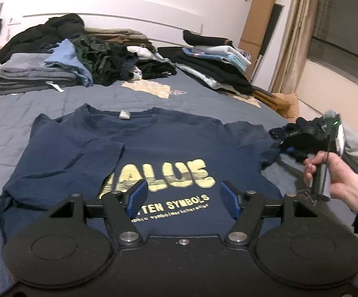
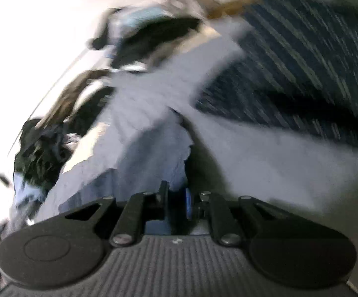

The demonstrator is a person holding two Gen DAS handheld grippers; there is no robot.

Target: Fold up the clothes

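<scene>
Right gripper [image 2: 176, 204] nipped shut on shirt [image 1: 79, 153] sleeve [image 1: 250, 136], right of print; left gripper [image 1: 181, 195] open, empty, over hem; fold inward next.

Navy printed T-shirt [image 1: 154, 153] lies flat, its left sleeve folded inward.

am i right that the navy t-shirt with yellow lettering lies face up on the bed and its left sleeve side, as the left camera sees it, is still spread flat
Not quite. The navy t-shirt does lie face up on the bed, but that left side is already folded in over the body, covering the start of the yellow lettering. The left wrist view shows it.
</scene>
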